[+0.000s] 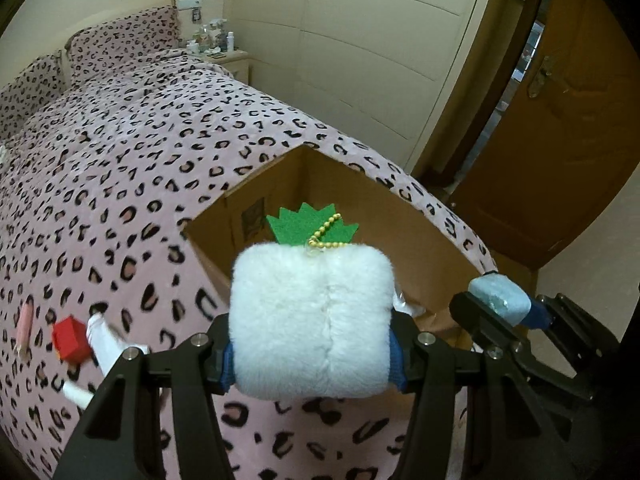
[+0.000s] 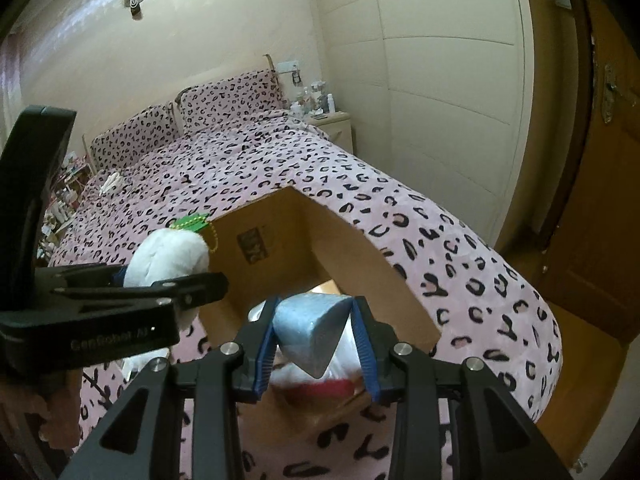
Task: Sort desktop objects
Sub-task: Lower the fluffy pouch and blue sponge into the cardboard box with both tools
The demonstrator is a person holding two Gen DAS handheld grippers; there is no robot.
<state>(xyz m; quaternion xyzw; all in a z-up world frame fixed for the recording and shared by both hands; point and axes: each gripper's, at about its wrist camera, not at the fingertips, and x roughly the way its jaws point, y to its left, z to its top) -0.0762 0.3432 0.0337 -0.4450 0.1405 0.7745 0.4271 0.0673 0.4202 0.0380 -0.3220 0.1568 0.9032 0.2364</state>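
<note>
My left gripper (image 1: 310, 354) is shut on a white fluffy plush (image 1: 312, 320) with green felt leaves and a gold bead chain, held just before the near rim of an open cardboard box (image 1: 404, 220). The plush also shows in the right wrist view (image 2: 166, 256). My right gripper (image 2: 316, 344) is shut on a light blue block (image 2: 312, 330), held over the box (image 2: 276, 232). The right gripper with the block also shows in the left wrist view (image 1: 498, 300). White and red items (image 2: 316, 388) lie inside the box.
The box sits on a bed with a pink leopard-print cover (image 1: 140, 160). A red cube (image 1: 70, 338), a white tube (image 1: 106, 340) and a pink item (image 1: 25, 324) lie on the cover at left. A nightstand with bottles (image 1: 216, 46) and a wooden door (image 1: 560, 120) stand beyond.
</note>
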